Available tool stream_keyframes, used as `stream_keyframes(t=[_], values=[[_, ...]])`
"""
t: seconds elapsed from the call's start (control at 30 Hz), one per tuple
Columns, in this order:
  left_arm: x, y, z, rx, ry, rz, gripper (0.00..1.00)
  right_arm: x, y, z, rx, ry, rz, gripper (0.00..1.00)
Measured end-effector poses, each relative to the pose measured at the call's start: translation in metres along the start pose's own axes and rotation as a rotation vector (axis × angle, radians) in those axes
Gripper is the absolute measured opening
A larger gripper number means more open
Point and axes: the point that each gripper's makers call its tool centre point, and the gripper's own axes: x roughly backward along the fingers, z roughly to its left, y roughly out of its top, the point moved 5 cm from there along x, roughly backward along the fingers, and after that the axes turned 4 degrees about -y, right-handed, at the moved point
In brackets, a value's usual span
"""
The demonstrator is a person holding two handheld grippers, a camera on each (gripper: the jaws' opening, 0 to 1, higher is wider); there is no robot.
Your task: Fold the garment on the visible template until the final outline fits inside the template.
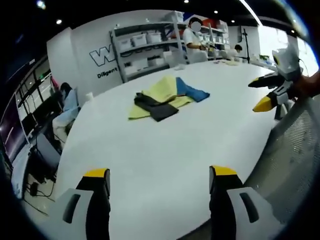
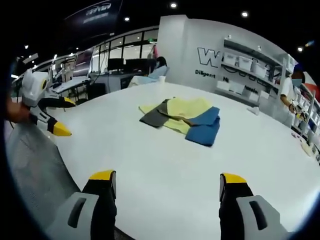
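We hold the left gripper (image 1: 160,182) and right gripper (image 2: 167,185) with jaws apart and empty, well short of the garment (image 2: 182,119) on the white tabletop (image 2: 165,160).

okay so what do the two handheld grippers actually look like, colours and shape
Both match. The left gripper has two black jaws capped with yellow tips, rising from pale grey housings with dark oval slots. The right gripper is the same build. Seen from across the white table, each carries a white box on top.
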Motion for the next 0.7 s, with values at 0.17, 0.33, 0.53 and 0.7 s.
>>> stream_keyframes(t=[0.17,0.33,0.53,0.7], values=[[-0.008,0.009,0.007,0.010,-0.048,-0.008,0.80,-0.003,0.005,-0.002,0.017,0.010,0.007,0.84],[-0.022,0.023,0.015,-0.015,-0.089,-0.017,0.79,-0.014,0.015,-0.006,0.040,0.033,0.000,0.84],[-0.048,0.037,0.019,-0.063,-0.167,-0.033,0.77,-0.033,0.033,-0.014,0.070,0.040,-0.013,0.83],[-0.068,0.052,0.021,-0.087,-0.221,-0.056,0.76,-0.044,0.059,-0.020,0.109,0.030,-0.048,0.82]])
